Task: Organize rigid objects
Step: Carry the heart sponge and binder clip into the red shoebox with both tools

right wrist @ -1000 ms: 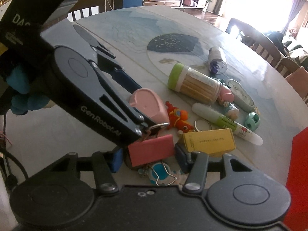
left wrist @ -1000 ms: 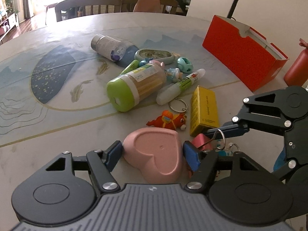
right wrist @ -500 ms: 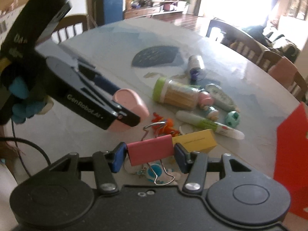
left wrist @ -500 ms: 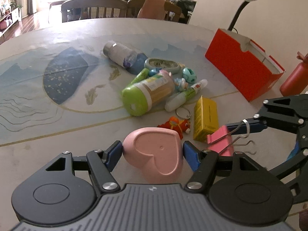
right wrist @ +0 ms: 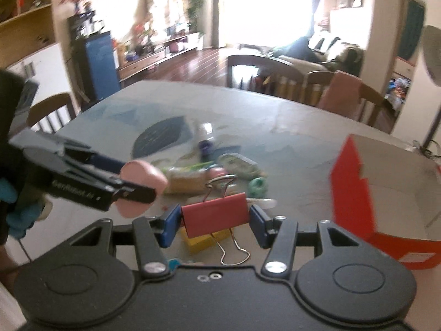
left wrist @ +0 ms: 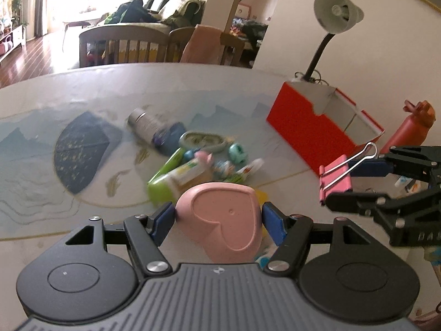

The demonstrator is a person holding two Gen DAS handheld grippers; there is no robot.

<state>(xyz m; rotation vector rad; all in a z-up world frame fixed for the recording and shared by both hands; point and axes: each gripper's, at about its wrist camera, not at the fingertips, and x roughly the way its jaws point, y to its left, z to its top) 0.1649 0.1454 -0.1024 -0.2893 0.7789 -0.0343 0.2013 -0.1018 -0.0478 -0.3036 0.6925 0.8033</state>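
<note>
The left gripper (left wrist: 219,218) was closed partway on a pink heart-shaped dish (left wrist: 223,224), its blue pads (left wrist: 163,222) pressing the dish's two sides and the dish held clear above the tabletop (left wrist: 82,187). The right gripper (right wrist: 215,224) was likewise closed partway on a pink binder clip (right wrist: 215,216), one pad on each end of the clip's body, with one wire handle standing up and the other hanging below, over a yellow box (right wrist: 204,240).

Beneath and beyond both held things, towards the middle of the tabletop, a cluster lay blurred: a green-capped jar (left wrist: 176,182) on its side, a grey bottle (left wrist: 146,124), an oval clock (left wrist: 205,140), a small teal ball (left wrist: 237,153) and a white tube (left wrist: 249,169). An open red box (left wrist: 317,127) stood near the tabletop's right edge, with a desk lamp (left wrist: 335,13) rising behind it and a red bottle (left wrist: 410,129) further right. Nothing stood between either gripper and the red box.

The left wrist view showed the right gripper coming in from the right, level with the red box's near end, the clip sideways in it. Only the right wrist view showed the red box's pale inside, which looked bare where visible, and the left gripper from the side, borne by a hand in a blue glove (right wrist: 16,207). Chairs (left wrist: 121,45) stood along the far edge.
</note>
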